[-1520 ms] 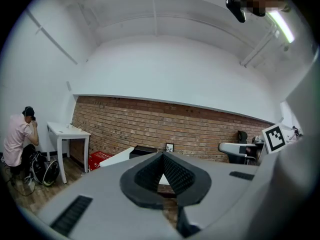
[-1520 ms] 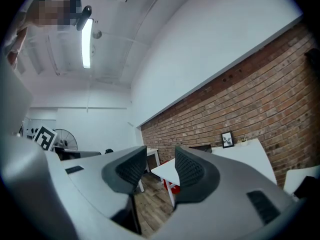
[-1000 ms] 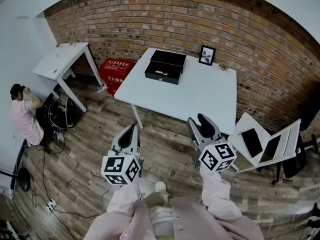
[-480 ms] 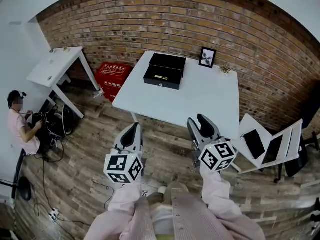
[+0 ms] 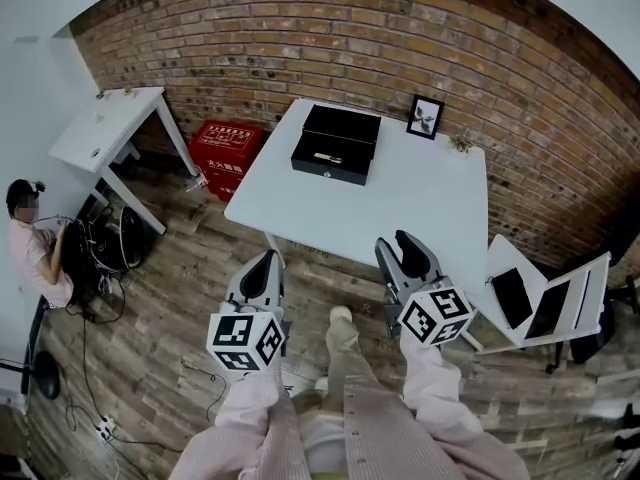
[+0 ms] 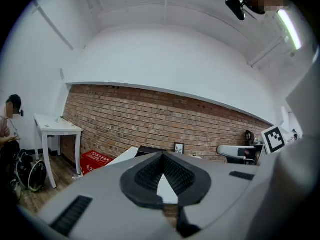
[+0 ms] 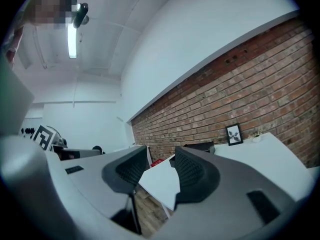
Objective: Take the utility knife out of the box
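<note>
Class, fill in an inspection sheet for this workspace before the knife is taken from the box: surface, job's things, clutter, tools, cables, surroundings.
Surface: white table, mostly bare.
Job's things: black box lies open near the table's far left corner, with a yellowish item inside, likely the utility knife.
Clutter: picture frame and small plant on the table's far edge, by the brick wall.
Tools: left tool jaws together, empty; right tool jaws apart, empty; both short of the table.
Cables: loose cables on the wooden floor, left.
Surroundings: red box, second white table, seated person, white chair.
</note>
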`<state>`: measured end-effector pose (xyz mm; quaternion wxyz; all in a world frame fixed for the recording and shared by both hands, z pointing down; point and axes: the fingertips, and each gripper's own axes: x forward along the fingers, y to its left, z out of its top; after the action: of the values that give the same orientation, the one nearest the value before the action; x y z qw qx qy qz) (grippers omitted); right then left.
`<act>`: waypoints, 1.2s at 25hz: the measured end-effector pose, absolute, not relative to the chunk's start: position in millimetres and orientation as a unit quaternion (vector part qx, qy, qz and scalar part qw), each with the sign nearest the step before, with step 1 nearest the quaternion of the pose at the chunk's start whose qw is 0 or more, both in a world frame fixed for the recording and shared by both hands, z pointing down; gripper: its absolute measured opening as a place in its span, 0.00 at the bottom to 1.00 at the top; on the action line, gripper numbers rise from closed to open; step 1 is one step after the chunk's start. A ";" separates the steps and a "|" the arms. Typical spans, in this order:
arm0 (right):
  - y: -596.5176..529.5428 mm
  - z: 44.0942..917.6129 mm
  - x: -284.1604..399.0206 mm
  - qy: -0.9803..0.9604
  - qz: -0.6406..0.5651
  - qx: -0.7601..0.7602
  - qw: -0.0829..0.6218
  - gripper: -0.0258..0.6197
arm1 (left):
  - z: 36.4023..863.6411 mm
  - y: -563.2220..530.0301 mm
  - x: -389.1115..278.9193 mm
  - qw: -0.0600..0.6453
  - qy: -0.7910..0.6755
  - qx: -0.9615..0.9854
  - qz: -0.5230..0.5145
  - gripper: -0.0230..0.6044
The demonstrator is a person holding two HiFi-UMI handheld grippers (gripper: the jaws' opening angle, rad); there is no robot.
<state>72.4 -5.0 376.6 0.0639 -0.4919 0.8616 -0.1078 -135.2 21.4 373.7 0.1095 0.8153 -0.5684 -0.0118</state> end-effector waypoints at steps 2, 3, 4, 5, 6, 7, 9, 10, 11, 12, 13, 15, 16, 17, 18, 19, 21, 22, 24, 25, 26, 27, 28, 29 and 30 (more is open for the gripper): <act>-18.9 383.0 69.4 0.863 -0.119 -0.487 0.067 0.28 | 377.0 8.3 -137.1 0.110 -0.570 0.814 -0.008 0.02; -27.1 385.5 68.3 0.863 -0.123 -0.486 0.066 0.28 | 378.1 0.6 -137.9 0.111 -0.570 0.814 -0.006 0.02; -35.7 387.2 67.7 0.863 -0.125 -0.485 0.064 0.28 | 378.9 -7.4 -138.4 0.111 -0.570 0.814 -0.004 0.02; -44.5 388.2 67.2 0.863 -0.126 -0.485 0.062 0.28 | 379.5 -15.7 -138.9 0.111 -0.571 0.814 -0.002 0.02; -54.0 388.9 66.3 0.864 -0.126 -0.484 0.061 0.28 | 379.8 -24.5 -139.8 0.110 -0.572 0.813 0.000 0.02; -64.1 389.6 64.8 0.866 -0.125 -0.482 0.058 0.28 | 380.2 -33.9 -141.3 0.109 -0.574 0.812 0.001 0.02; -84.8 392.8 61.5 0.869 -0.126 -0.477 0.048 0.28 | 382.3 -53.2 -143.6 0.111 -0.578 0.808 0.004 0.02; -95.2 394.8 60.7 0.870 -0.129 -0.474 0.044 0.28 | 384.2 -63.0 -143.8 0.114 -0.580 0.807 0.006 0.02; -105.4 396.5 60.4 0.870 -0.133 -0.472 0.041 0.28 | 386.3 -72.8 -143.3 0.116 -0.581 0.806 0.008 0.02; -115.4 397.9 60.5 0.871 -0.136 -0.471 0.039 0.28 | 388.3 -82.6 -142.4 0.119 -0.582 0.805 0.010 0.02; -125.2 399.3 60.6 0.872 -0.139 -0.469 0.036 0.28 | 390.2 -92.4 -141.3 0.122 -0.582 0.804 0.012 0.02; -144.9 401.9 61.2 0.873 -0.143 -0.465 0.031 0.28 | 393.1 -111.9 -139.1 0.126 -0.583 0.802 0.015 0.02; -154.7 402.9 61.5 0.874 -0.145 -0.463 0.029 0.28 | 394.2 -121.5 -138.2 0.128 -0.584 0.802 0.016 0.02; -163.9 403.9 61.4 0.875 -0.148 -0.461 0.028 0.28 | 395.5 -130.7 -137.5 0.130 -0.584 0.801 0.017 0.02; -172.3 405.4 60.9 0.876 -0.151 -0.457 0.025 0.28 | 397.1 -139.4 -137.0 0.133 -0.585 0.800 0.018 0.02; -180.2 407.5 60.0 0.878 -0.155 -0.452 0.022 0.28 | 398.8 -147.8 -136.6 0.136 -0.586 0.799 0.019 0.02; -195.3 412.5 58.1 0.883 -0.163 -0.440 0.014 0.28 | 401.7 -164.1 -135.0 0.142 -0.588 0.796 0.022 0.02; -202.9 414.9 57.9 0.884 -0.167 -0.436 0.010 0.28 | 403.4 -171.8 -133.7 0.144 -0.589 0.795 0.024 0.02; -218.2 419.3 59.0 0.885 -0.171 -0.432 0.004 0.28 | 407.7 -186.5 -130.0 0.149 -0.589 0.794 0.028 0.02; -226.0 421.2 59.5 0.886 -0.173 -0.431 0.002 0.28 | 410.0 -193.6 -128.3 0.152 -0.589 0.793 0.030 0.02; -233.9 423.1 59.6 0.886 -0.174 -0.429 -0.001 0.28 | 412.2 -200.7 -127.0 0.154 -0.589 0.793 0.032 0.02; -241.6 424.9 59.2 0.887 -0.175 -0.427 -0.004 0.28 | 414.3 -207.4 -126.0 0.156 -0.589 0.792 0.034 0.02; -248.9 426.9 58.6 0.888 -0.176 -0.424 -0.007 0.28 | 416.6 -213.8 -125.1 0.159 -0.590 0.791 0.035 0.02; -255.6 429.2 58.1 0.889 -0.178 -0.421 -0.010 0.28 | 419.0 -219.7 -124.2 0.162 -0.591 0.790 0.037 0.02; -261.9 431.7 57.8 0.890 -0.180 -0.418 -0.014 0.28 | 421.6 -225.2 -123.4 0.165 -0.592 0.788 0.038 0.02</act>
<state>57.8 -261.9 431.7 -0.0136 -0.4178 0.8904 -0.1803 -123.4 -225.2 421.6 0.1650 0.7881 -0.5918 0.0379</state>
